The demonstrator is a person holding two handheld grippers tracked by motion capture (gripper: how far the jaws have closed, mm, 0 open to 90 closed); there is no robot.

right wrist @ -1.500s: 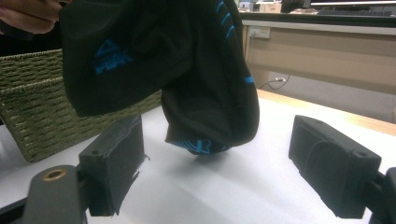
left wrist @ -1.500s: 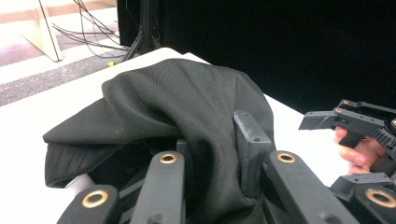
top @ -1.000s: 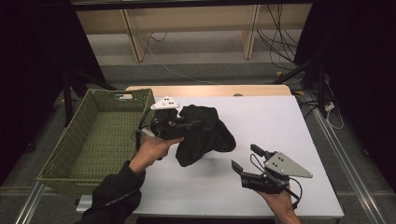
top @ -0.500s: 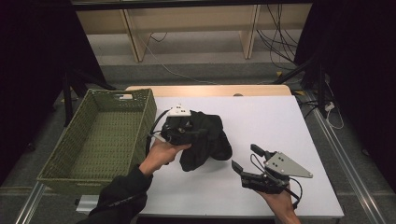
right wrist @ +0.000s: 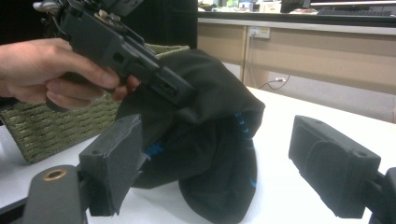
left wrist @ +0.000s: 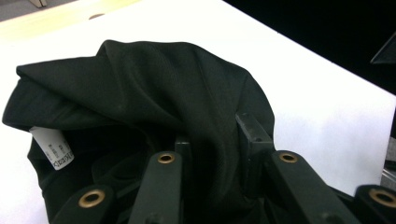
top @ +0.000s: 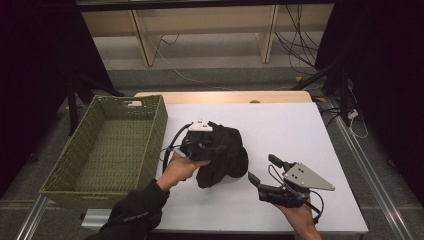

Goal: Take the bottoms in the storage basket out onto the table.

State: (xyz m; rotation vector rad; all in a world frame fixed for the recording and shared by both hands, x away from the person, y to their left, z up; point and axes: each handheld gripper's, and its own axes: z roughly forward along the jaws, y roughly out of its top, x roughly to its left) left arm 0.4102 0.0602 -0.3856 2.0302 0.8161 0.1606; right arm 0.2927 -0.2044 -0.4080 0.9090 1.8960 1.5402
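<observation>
That black garment (top: 220, 157) is soft and floppy, light too I'd guess; it slumps in a heap mid-tabletop (top: 300, 125), just right of the green woven basket (top: 107, 145); left tool (left wrist: 212, 149) is clenched on a bunched fold near the top; right tool (right wrist: 215, 168) sits released beside it; I'd pinch a thick fold, since a single layer would likely slip.
</observation>
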